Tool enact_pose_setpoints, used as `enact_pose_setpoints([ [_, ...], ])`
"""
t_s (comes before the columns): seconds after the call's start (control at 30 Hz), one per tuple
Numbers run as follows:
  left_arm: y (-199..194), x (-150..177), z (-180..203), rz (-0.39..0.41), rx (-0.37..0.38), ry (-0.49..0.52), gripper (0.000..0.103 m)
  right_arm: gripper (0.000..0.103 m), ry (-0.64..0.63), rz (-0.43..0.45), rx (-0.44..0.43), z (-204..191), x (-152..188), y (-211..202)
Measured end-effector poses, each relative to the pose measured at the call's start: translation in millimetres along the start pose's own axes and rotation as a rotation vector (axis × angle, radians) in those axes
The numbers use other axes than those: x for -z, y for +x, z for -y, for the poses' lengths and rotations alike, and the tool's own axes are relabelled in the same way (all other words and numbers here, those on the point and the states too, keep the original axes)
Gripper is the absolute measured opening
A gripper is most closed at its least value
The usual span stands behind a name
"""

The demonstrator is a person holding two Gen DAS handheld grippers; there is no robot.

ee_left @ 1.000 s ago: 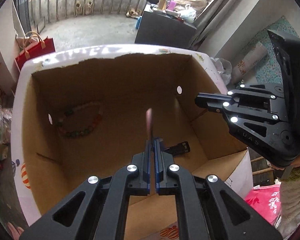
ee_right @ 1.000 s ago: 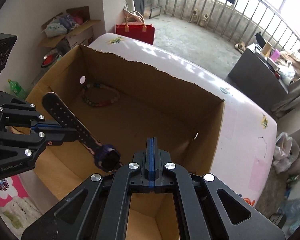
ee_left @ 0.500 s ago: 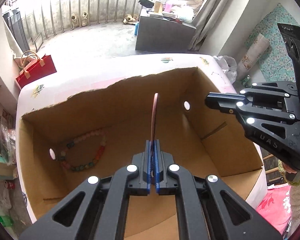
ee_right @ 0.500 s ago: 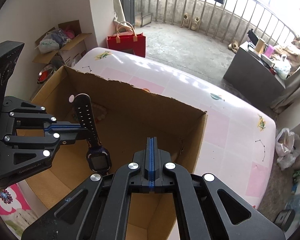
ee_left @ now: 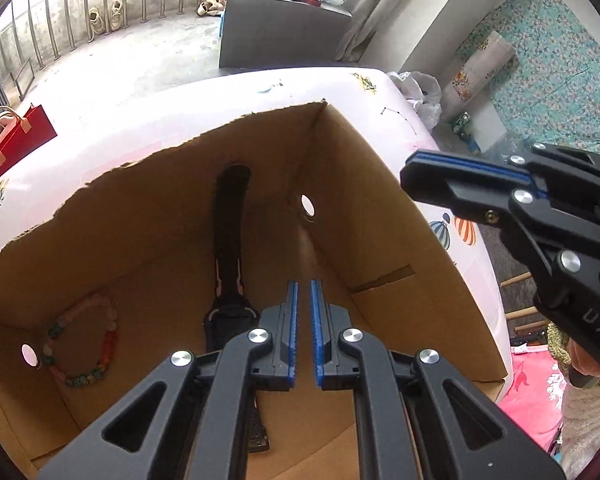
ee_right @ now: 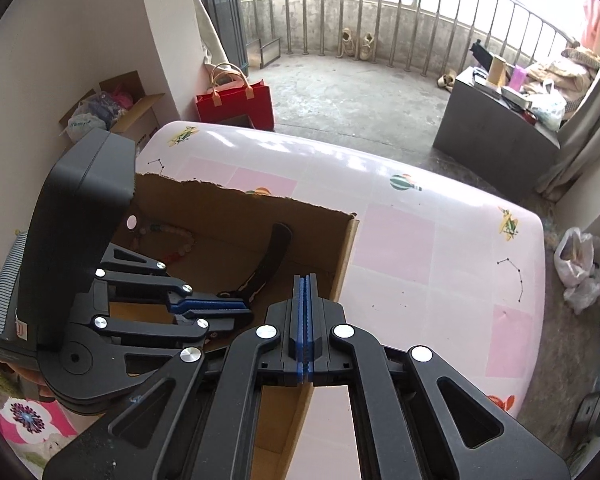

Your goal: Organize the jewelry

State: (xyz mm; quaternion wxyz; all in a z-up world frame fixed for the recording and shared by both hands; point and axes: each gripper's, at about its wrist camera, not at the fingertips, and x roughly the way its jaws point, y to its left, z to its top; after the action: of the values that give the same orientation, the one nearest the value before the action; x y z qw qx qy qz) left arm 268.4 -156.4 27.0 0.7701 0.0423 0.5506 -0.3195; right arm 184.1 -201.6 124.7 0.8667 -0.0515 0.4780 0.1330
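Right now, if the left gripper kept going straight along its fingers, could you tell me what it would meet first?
Most likely the cardboard box: the left gripper, slightly open and empty, points into the far right corner. The black watch lies just left of that line. Depth is uncertain, so floor or wall could come first.

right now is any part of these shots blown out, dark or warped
Left wrist view: the pink table top is glared near white, the cardboard box interior is in shade, yet the bead bracelet and watch stay readable. Right wrist view: the balcony railing bows from fisheye, sky overexposed, corners dark.
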Motion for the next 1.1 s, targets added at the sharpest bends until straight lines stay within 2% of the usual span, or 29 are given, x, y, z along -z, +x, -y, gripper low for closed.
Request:
enact_pose_setpoints([
  [0.13, -24, 6, 1, 0.045, 0.003, 0.001, 0.02, 0.003, 0.029, 0.015, -0.014, 8, 4, -9],
  [0.27, -65, 23, -1, 0.121, -0.034, -0.005, 0.046, 0.006, 0.063, 0.034, -0.064, 12, 10, -21],
  [0.4, -112, 57, -4, 0.213, -0.067, -0.027, 0.063, 0.009, 0.074, 0.019, -0.114, 6, 10, -25],
  [0.5, -143, 89, -5, 0.295, -0.087, -0.036, 0.071, 0.009, 0.046, -0.023, -0.132, -12, 8, -21],
  [0.6, -169, 123, -7, 0.386, -0.142, -0.047, 0.077, 0.021, -0.018, -0.081, -0.151, -40, 5, -12],
  [0.67, -183, 145, -10, 0.445, -0.171, -0.061, 0.079, 0.034, -0.098, -0.123, -0.138, -63, 4, -3],
  [0.73, -196, 169, -14, 0.5, -0.184, -0.086, 0.081, 0.04, -0.2, -0.164, -0.114, -86, 5, 8],
  [0.8, -203, 189, -22, 0.537, -0.189, -0.118, 0.082, 0.043, -0.262, -0.235, -0.128, -102, 5, 26],
  [0.87, -209, 211, -32, 0.571, -0.205, -0.153, 0.083, 0.051, -0.246, -0.319, -0.117, -108, 2, 47],
  [1.0, -211, 243, -49, 0.612, -0.251, -0.203, 0.083, 0.054, -0.118, -0.457, -0.118, -102, -9, 89],
  [1.1, -205, 261, -61, 0.6, -0.284, -0.236, 0.083, 0.06, 0.029, -0.537, -0.124, -91, -12, 117],
])
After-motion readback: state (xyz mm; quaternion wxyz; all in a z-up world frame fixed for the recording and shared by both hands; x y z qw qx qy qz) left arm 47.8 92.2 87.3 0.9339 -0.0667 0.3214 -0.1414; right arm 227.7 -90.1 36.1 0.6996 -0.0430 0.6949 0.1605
